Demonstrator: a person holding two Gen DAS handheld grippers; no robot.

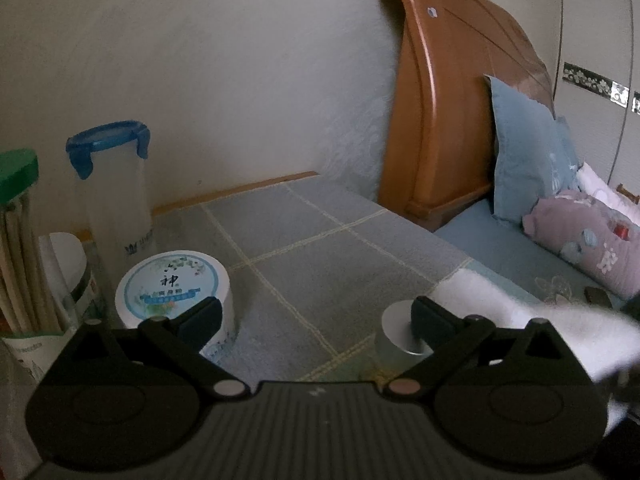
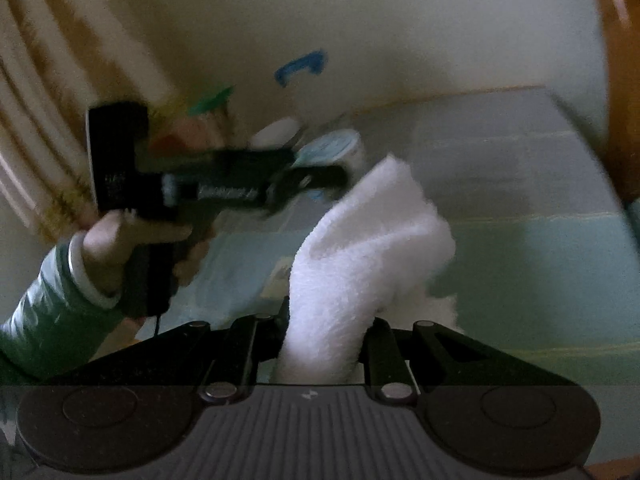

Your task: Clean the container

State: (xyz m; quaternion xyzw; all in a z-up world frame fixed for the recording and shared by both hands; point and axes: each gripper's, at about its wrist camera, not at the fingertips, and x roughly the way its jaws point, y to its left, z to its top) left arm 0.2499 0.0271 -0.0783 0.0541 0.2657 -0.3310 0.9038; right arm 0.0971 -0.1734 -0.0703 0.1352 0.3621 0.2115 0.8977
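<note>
Right gripper (image 2: 324,344) clamped on white cloth (image 2: 360,248), left gripper (image 1: 316,312) jaws spread wide and empty above checked tablecloth (image 1: 320,248), small round container (image 1: 396,330) beside its right finger, white tin (image 1: 176,284) by its left finger.

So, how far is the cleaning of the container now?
Done: the right gripper is shut on the white cloth. In hand: the left gripper is open and empty beside the small clear container. Left: gripping and wiping it; no wiping shows yet.
</note>
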